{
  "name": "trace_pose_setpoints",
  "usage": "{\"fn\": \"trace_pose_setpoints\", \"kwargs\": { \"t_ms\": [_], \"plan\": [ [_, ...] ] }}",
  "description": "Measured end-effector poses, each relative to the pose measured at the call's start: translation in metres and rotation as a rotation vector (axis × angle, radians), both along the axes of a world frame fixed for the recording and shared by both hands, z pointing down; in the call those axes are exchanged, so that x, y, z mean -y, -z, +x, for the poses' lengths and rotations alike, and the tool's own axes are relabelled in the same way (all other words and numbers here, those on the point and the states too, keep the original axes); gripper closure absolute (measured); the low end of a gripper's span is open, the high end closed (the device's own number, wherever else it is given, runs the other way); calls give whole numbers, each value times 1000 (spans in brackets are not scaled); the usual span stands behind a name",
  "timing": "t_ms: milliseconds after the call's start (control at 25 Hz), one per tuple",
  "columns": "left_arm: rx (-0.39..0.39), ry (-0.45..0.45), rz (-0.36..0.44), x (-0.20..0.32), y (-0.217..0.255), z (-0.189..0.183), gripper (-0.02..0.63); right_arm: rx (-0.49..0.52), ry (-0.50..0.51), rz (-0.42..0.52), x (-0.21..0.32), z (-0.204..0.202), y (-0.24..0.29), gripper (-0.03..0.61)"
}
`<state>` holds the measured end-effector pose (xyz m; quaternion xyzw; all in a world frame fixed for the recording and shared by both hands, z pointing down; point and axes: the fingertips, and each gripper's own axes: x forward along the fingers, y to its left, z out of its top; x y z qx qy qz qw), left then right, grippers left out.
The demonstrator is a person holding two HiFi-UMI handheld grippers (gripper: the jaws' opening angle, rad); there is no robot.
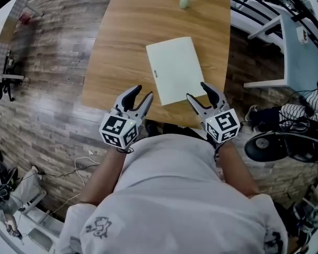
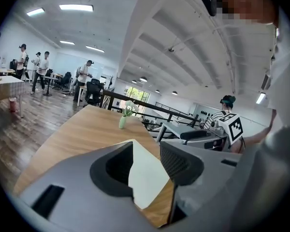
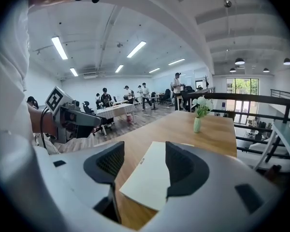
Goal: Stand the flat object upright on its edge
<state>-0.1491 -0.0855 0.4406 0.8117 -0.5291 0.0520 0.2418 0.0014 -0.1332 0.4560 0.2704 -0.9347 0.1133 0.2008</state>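
Both sets stand apart, gripping nothing: the left tongs (image 1: 142, 93) and right tongs (image 1: 196, 90) hover at the near corners of the pale cream flat rectangular board (image 1: 175, 70). It lies flat on the wooden counter (image 1: 127, 30) just ahead. They flank it, likely to tip it up.

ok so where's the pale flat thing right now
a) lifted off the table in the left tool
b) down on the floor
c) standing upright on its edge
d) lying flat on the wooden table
d: the flat object lies flat on the table, and the left tool and right tool are both open, neither gripping it.
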Motion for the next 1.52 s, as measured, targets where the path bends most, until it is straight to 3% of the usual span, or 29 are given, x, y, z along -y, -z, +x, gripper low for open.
{"fn": "trace_pose_setpoints", "kwargs": {
  "t_ms": [600, 920, 1120, 1520],
  "plan": [
    [30, -13, -299, 53, -119, 22, 433, -192, 95, -197, 81, 24, -110, 299],
    [-51, 74, -450, 75, -184, 17, 418, -226, 94, -354, 124, 30, -174, 284],
    [-34, 104, -500, 84, -211, 12, 410, -230, 79, -427, 144, 28, -199, 272],
    [-44, 140, -595, 75, -247, -4, 391, -259, 76, -632, 133, 14, -247, 217]
  ]
}}
